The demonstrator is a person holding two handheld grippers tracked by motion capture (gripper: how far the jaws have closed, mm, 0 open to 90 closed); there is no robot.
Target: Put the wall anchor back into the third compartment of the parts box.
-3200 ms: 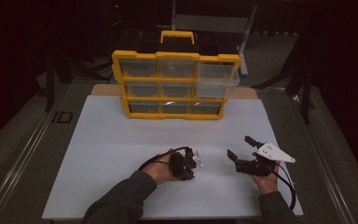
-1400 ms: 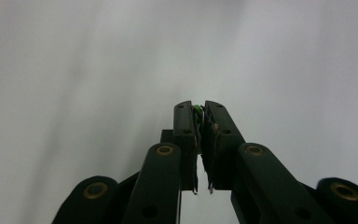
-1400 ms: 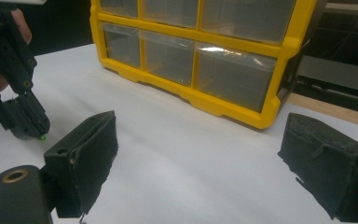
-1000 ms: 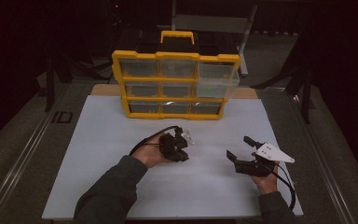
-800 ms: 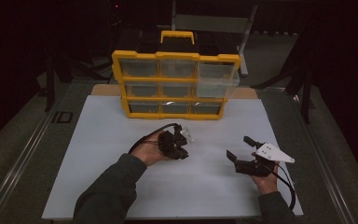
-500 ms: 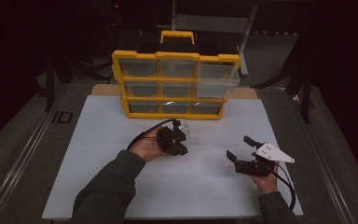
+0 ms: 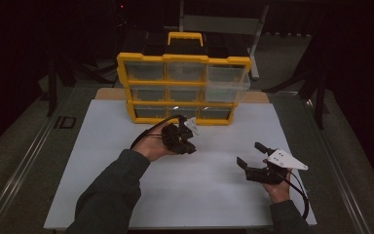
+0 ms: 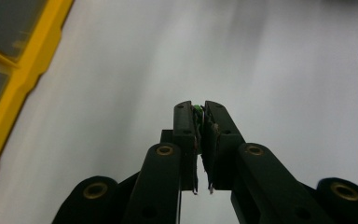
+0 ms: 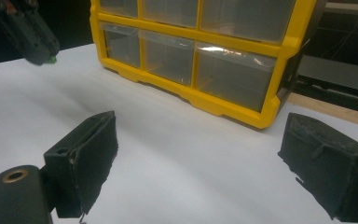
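The left tongs (image 8: 199, 112) were pinched tight on a small green piece (image 8: 197, 110), held above the white counter (image 7: 214, 190) just before the yellow drawer cabinet (image 7: 182, 87). It looked light and easily dropped. The right tongs (image 9: 196, 168) gaped wide, empty, near the counter's right edge, open room between them.

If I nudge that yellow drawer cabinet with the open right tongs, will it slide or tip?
The yellow drawer cabinet probably slides rather than tips: it stands wide and low-set on the smooth white sheet. It may be light, since its clear drawers look mostly empty. The top right drawer sits pulled out, so a push there may just move the drawer.
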